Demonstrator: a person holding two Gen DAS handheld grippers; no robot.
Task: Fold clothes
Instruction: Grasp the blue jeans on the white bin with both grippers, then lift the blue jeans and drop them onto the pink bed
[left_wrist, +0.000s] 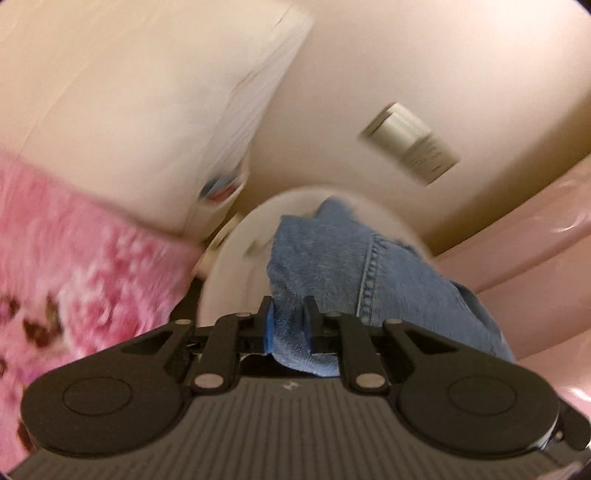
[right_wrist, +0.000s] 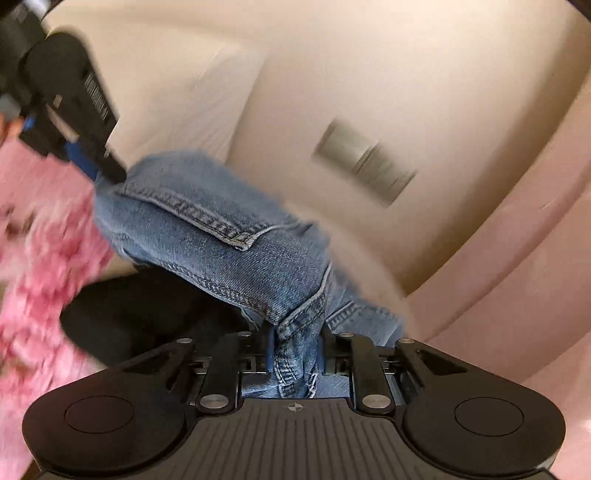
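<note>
Left wrist view: left claw (left_wrist: 289, 317) nearly closed, pads pinching blue denim garment (left_wrist: 325, 258), cloth running toward 12 o'clock. Pink fuzzy blanket (left_wrist: 74, 258) at 9 o'clock, cream pillow (left_wrist: 147, 92) at 11. Right wrist view: right claw (right_wrist: 297, 350) clamped on bunched denim seam; left claw gripping same garment at 10 o'clock.

Denim garments: I am counting one pair of jeans (right_wrist: 207, 236)
Grippers: I am seeing two (left_wrist: 288, 314) (right_wrist: 297, 341)
Pink blankets beside the jeans: one (left_wrist: 74, 258)
Pillows: one (left_wrist: 147, 110)
</note>
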